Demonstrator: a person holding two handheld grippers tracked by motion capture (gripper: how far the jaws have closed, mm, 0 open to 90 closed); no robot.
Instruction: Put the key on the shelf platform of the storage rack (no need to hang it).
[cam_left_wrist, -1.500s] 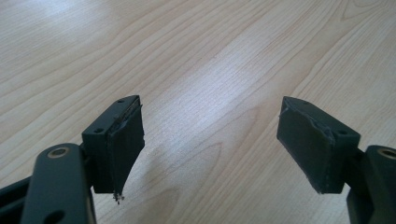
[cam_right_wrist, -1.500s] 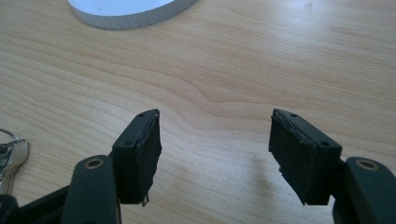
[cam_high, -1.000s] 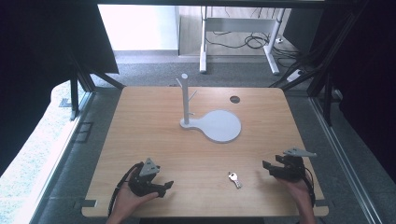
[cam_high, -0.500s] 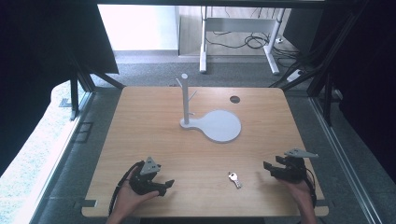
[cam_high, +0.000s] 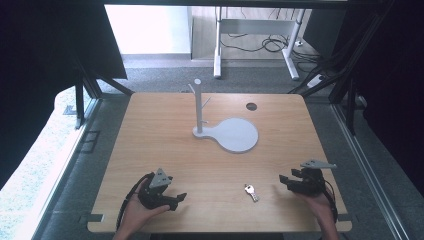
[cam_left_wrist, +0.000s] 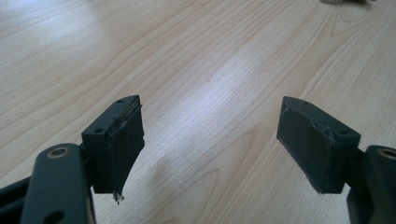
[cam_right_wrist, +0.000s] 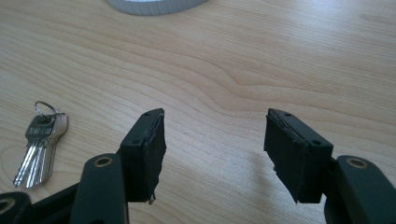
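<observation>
A small bunch of silver keys (cam_high: 251, 192) on a ring lies flat near the front edge of the wooden table (cam_high: 160, 140). In the right gripper view the keys (cam_right_wrist: 41, 140) lie left of the jaws. My right gripper (cam_high: 285, 183) rests on the table just right of the keys, pointing left. It (cam_right_wrist: 215, 149) is open with only bare wood between the pads, and its jaws have just been closing a little. My left gripper (cam_high: 177, 201) sits at the front left, pointing right. It (cam_left_wrist: 210, 140) is open and holds nothing.
A grey stand, a thin post (cam_high: 199, 107) with side pegs on a round base plate (cam_high: 235, 135), is at the table's middle back; its rim (cam_right_wrist: 156, 5) is ahead of the right gripper. A dark round hole (cam_high: 251, 106) is at the back right.
</observation>
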